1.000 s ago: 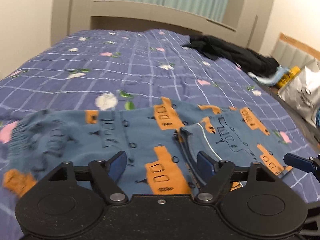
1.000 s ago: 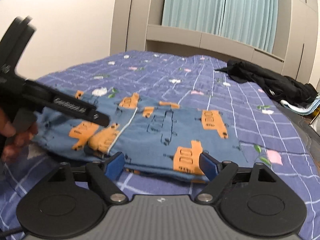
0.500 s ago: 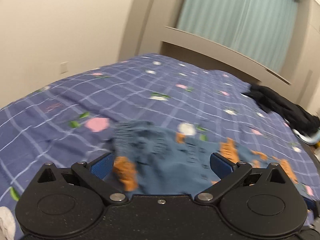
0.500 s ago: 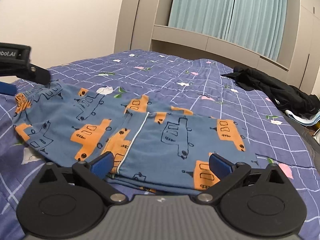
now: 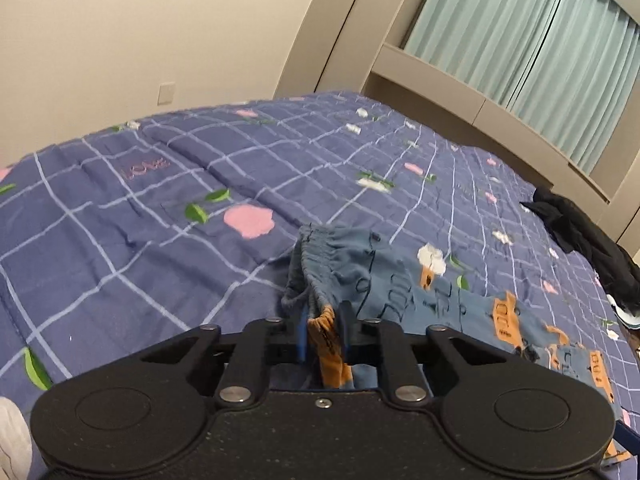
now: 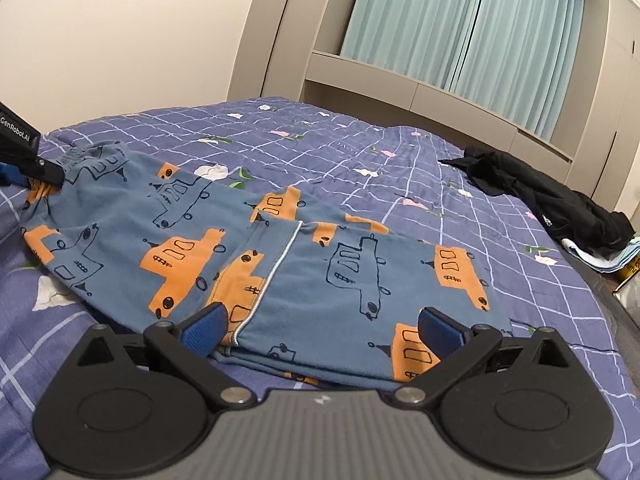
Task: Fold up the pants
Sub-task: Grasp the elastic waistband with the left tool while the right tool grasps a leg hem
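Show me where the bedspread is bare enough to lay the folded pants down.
Bare bedspread runs left of the pants to the wall, and beyond them toward the curtains. The far right is crowded by dark clothes.

Bedspread [image 6: 328,148]: purple-blue, white grid lines, scattered pink and white flowers with green leaves; covers the whole bed. Faint lettering shows at its 10 o'clock area in the left wrist view [image 5: 146,168].

Black garment [image 6: 552,200]: crumpled heap at the bed's 3 o'clock edge, resting partly on a pale blue cloth [image 6: 600,258].

Curtains [image 6: 460,28]: pale teal, pleated, at 12 to 1 o'clock, behind a beige built-in frame [image 6: 440,92].

Wall [image 5: 140,28]: plain cream, at 10 o'clock, carrying one wall plate [image 5: 166,93].
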The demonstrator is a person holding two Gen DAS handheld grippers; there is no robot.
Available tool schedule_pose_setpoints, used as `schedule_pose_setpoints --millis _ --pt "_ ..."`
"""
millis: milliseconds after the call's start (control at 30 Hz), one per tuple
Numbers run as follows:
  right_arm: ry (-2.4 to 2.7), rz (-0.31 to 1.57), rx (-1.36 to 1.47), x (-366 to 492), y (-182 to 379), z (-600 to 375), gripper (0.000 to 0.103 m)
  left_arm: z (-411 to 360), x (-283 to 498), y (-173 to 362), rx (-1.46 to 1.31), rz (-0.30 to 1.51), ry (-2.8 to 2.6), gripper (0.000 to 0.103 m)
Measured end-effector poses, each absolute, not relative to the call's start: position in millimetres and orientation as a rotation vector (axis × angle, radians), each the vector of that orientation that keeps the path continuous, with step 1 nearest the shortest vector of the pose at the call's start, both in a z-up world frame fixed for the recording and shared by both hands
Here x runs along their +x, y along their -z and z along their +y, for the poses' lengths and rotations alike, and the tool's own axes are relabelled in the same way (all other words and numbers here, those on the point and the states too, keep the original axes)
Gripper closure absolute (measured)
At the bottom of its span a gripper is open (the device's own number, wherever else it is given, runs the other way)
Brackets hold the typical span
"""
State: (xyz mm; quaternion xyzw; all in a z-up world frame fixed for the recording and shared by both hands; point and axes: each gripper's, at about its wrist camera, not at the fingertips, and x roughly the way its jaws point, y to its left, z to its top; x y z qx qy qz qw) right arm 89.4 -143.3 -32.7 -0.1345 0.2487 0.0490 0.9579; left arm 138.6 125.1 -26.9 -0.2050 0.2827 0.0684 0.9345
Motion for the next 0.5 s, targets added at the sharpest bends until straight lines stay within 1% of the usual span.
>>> schedule_pose_setpoints --millis 167,267,333,367,400,500 --pt "-0.100 0.503 -0.281 89.3 32.6 -143.5 0.000 117.5 143.8 18.5 -0.328 0.504 -0.130 0.093" --pt "-0.099 0.501 -0.286 89.3 32.9 -143.2 0.000 121.5 152.7 24.5 -0.310 0.526 -0.122 0.093" --pt "-0.099 0.500 -0.288 89.2 33.2 -143.1 0.000 124.9 155.0 31.2 -0.314 0.543 -0.133 0.090" --pt "-0.099 0.499 -0.289 89.3 33.3 -143.0 0.000 126.4 154.7 33.0 -0.318 0.547 -0.134 0.086" --pt "-0.099 0.498 -0.290 89.3 33.5 -143.2 0.000 127.3 153.6 34.2 -0.319 0.549 -0.141 0.079" --pt "-0.099 0.496 -0.293 89.6 34.0 -143.1 0.000 131.1 150.6 36.9 -0.337 0.553 -0.164 0.067"
